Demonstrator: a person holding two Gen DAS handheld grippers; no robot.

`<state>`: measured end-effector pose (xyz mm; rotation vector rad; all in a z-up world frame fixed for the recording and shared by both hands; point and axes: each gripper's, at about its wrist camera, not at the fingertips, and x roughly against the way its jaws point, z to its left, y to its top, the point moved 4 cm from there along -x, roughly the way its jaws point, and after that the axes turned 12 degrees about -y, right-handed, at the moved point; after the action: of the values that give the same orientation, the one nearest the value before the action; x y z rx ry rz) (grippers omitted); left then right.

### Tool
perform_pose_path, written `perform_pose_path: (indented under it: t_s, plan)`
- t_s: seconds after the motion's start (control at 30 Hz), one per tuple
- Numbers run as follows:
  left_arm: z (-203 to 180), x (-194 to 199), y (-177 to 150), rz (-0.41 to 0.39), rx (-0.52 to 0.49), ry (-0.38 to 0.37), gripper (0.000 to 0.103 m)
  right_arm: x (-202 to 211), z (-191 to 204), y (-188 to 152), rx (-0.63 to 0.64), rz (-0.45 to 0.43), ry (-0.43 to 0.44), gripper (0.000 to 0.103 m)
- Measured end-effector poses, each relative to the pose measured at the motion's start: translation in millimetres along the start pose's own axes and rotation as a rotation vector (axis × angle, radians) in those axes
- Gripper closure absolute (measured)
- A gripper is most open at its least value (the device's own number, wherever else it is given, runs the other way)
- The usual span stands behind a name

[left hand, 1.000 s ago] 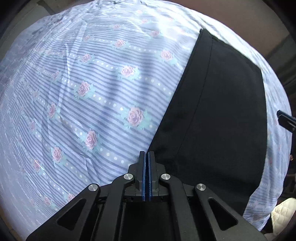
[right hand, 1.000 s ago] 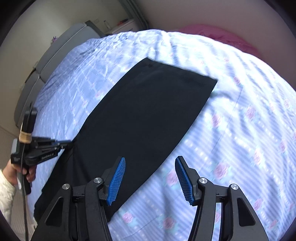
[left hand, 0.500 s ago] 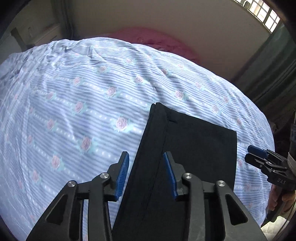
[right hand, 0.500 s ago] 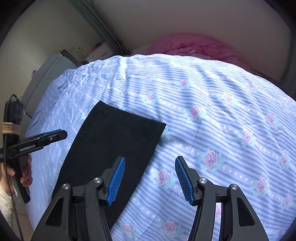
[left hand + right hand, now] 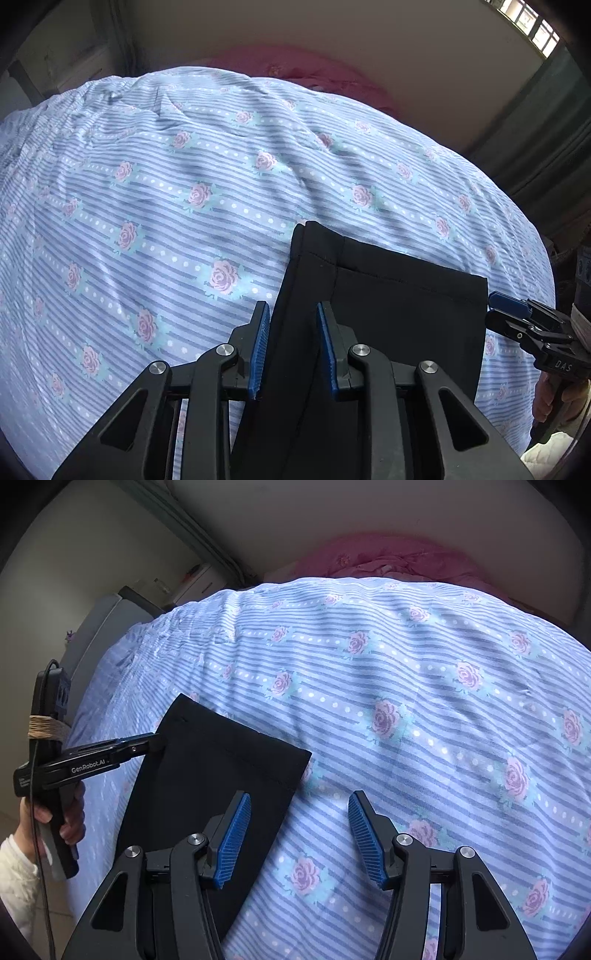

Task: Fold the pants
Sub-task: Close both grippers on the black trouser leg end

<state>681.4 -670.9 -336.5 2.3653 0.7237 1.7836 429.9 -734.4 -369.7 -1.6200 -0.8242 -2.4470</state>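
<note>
A wide bed is covered by one blue-and-white striped bedsheet printed with pink roses point(image 5: 424, 709), and most of its surface is left bare, with broad free room to the right of and beyond the garment. One heap of pink bedding point(image 5: 388, 559) is seen at the far edge against a pale wall, and grey furniture is glimpsed past the bed's left side in the right wrist view. One pair of black fabric pants point(image 5: 207, 775), folded into a long flat strip, is laid on the near left part of the sheet, its stitched hem end cut square. Two grippers are counted. The left gripper point(image 5: 291, 343) is set over the strip's left edge; its blue pads have just been closing, the cloth is seen between them, and whether it is pressed cannot be told. The right gripper point(image 5: 299, 840) is held with its jaws spread apart, empty, above the strip's right edge.
</note>
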Motion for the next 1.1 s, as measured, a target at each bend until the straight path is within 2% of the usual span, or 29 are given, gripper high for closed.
perform_pose_path:
  t_s: [0.07, 0.2, 0.37, 0.5, 0.57, 0.6, 0.63, 0.77, 0.83, 0.87, 0.9, 0.97, 1.0, 1.03, 1.1]
  plan:
    - [-1.0, 6.0, 1.8, -0.019, -0.009, -0.006, 0.076, -1.3, 0.7, 0.9, 0.001, -0.002, 0.003, 0.046]
    - [-3.3, -2.0, 4.0, 0.017, -0.031, -0.015, 0.076, -2.9, 0.4, 1.1, -0.007, 0.0, 0.01, 0.046]
    - [-0.5, -12.8, 3.1, 0.027, -0.008, -0.022, 0.076, -2.5, 2.6, 0.6, 0.001, 0.0, 0.013, 0.046]
    - [-1.5, -20.8, -0.8, 0.066, -0.015, -0.026, 0.076, -3.7, 3.1, 0.4, -0.003, 0.0, 0.017, 0.047]
    - [2.1, -27.0, -3.0, 0.099, 0.016, -0.036, 0.076, -2.9, 2.2, 0.2, -0.006, 0.0, 0.018, 0.047]
    - [3.3, -28.2, -3.3, 0.104, 0.033, -0.034, 0.081, -3.5, 2.5, 0.1, -0.007, 0.002, 0.018, 0.047]
    - [3.4, -28.1, -3.0, 0.106, 0.04, -0.027, 0.099, -4.1, 2.7, 0.3, -0.009, 0.003, 0.019, 0.047]
    - [-0.8, -18.0, 0.2, 0.08, -0.013, -0.002, 0.098, -4.4, 3.5, 2.2, -0.017, 0.006, 0.033, 0.047]
    - [10.6, -19.7, -0.3, 0.095, 0.009, 0.015, 0.098, -3.1, 4.1, 3.6, -0.027, 0.006, 0.047, 0.047]
    - [13.8, -21.3, -1.0, 0.102, 0.02, -0.005, 0.098, -2.8, 3.6, 3.1, -0.034, 0.006, 0.053, 0.047]
    - [13.6, -23.4, -1.4, 0.116, 0.018, -0.017, 0.097, -3.7, 3.7, 3.4, -0.039, 0.01, 0.058, 0.047]
    - [7.7, -25.2, 2.6, 0.124, -0.027, 0.021, 0.092, -7.0, 4.1, 3.2, -0.048, 0.019, 0.072, 0.047]
    - [5.1, -23.9, 6.2, 0.115, -0.044, 0.034, 0.077, -8.7, 3.9, 2.9, -0.051, 0.023, 0.077, 0.047]
    - [4.5, -22.8, 10.8, 0.101, -0.053, 0.046, 0.055, -10.4, 3.5, 2.6, -0.055, 0.026, 0.084, 0.047]
    - [7.9, -22.4, 20.3, 0.083, -0.026, 0.021, 0.043, -13.7, 2.1, 2.8, -0.067, 0.029, 0.093, 0.047]
